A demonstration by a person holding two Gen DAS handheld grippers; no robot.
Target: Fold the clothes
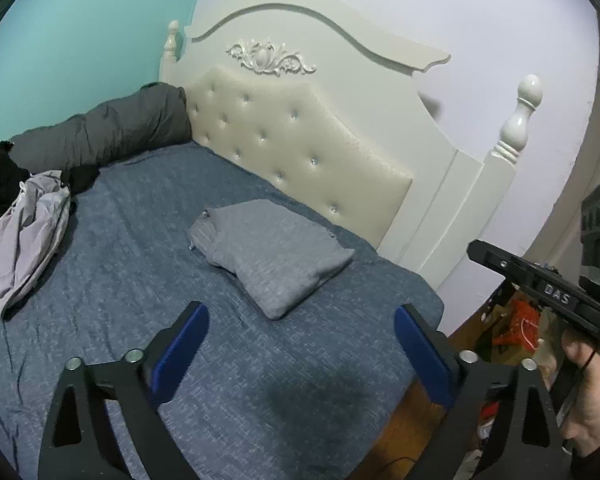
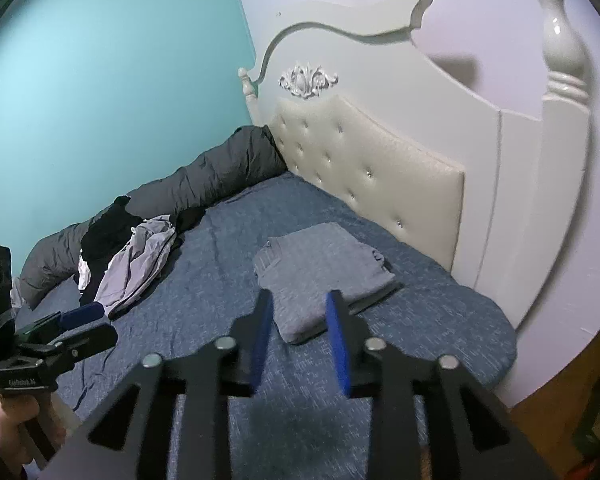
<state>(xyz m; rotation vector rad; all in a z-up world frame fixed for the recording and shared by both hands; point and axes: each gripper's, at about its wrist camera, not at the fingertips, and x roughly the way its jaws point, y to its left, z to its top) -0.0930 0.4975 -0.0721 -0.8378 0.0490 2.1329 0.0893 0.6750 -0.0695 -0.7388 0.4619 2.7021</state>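
Note:
A folded grey garment [image 1: 274,252] lies flat on the blue bedspread [image 1: 140,280] near the headboard; it also shows in the right wrist view [image 2: 324,276]. My left gripper [image 1: 302,312] is wide open and empty, held above the bed short of the garment. My right gripper [image 2: 300,300] is partly open and empty, just in front of the garment's near edge. A crumpled pale lilac garment [image 1: 24,236] lies at the left, beside a black garment [image 2: 108,232].
A cream tufted headboard [image 1: 300,148] with a white post [image 1: 518,120] stands behind the bed. A dark grey rolled duvet [image 1: 100,128] lies along the teal wall. The wooden floor with clutter [image 1: 516,328] is beyond the bed's right edge.

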